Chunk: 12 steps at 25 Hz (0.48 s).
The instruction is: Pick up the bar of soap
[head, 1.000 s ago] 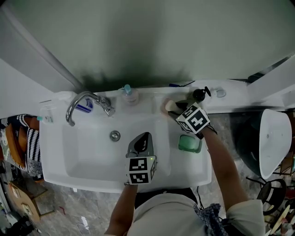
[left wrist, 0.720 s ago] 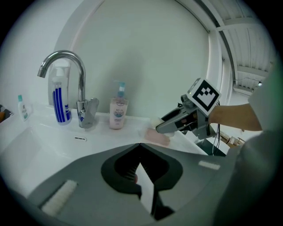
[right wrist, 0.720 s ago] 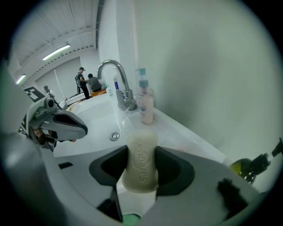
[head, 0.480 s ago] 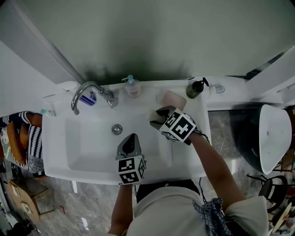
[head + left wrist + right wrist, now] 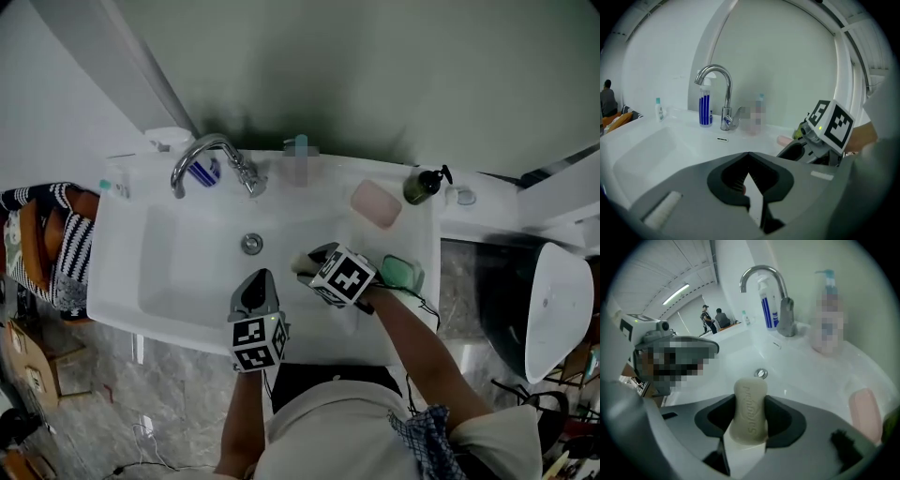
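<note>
In the right gripper view a cream bar of soap [image 5: 750, 411] with stamped lettering stands on edge between the jaws, and my right gripper [image 5: 750, 401] is shut on it. From the head view that gripper [image 5: 309, 263] hangs over the right part of the white sink basin [image 5: 178, 272], with a pale end of the soap [image 5: 301, 266] showing at its tips. My left gripper [image 5: 257, 287] hovers over the basin's front, just left of the right one. Its jaws [image 5: 749, 154] meet at the tips with nothing between them.
A chrome faucet [image 5: 211, 155] and a drain [image 5: 251, 244] lie behind the grippers. A pink pad [image 5: 376, 203], a green soap dish [image 5: 403, 272] and a dark pump bottle [image 5: 424, 185] sit on the right counter. A blue-and-white tube [image 5: 705, 105] stands by the faucet.
My right gripper has carried the soap from the back right counter leftward and nearer, over the basin. The left gripper has shifted left over the basin's front.
</note>
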Each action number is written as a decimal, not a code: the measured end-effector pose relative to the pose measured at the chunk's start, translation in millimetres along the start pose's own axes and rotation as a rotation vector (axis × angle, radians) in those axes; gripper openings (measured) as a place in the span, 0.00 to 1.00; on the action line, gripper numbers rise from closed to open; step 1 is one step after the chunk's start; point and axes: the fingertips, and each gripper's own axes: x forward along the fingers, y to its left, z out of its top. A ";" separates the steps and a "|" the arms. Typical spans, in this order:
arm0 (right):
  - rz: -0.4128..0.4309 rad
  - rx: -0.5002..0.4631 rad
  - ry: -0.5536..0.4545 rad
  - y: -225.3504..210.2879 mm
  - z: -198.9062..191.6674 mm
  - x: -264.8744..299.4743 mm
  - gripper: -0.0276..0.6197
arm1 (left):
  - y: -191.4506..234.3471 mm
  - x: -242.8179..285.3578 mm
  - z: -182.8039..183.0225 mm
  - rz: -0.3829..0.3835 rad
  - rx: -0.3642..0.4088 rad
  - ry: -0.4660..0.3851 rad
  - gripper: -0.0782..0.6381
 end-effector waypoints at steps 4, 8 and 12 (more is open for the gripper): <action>0.031 0.005 0.063 1.9 -16.1 31.1 0.37 | 3.2 -6.7 -4.2 0.021 -0.003 -0.006 0.12; 0.028 0.031 0.109 -3.9 -29.5 50.0 0.37 | 3.2 -10.3 -7.9 0.028 -0.024 -0.007 0.12; 0.032 0.048 0.143 -7.2 -39.6 65.1 0.37 | 1.2 -10.6 -12.1 0.028 -0.048 -0.016 0.12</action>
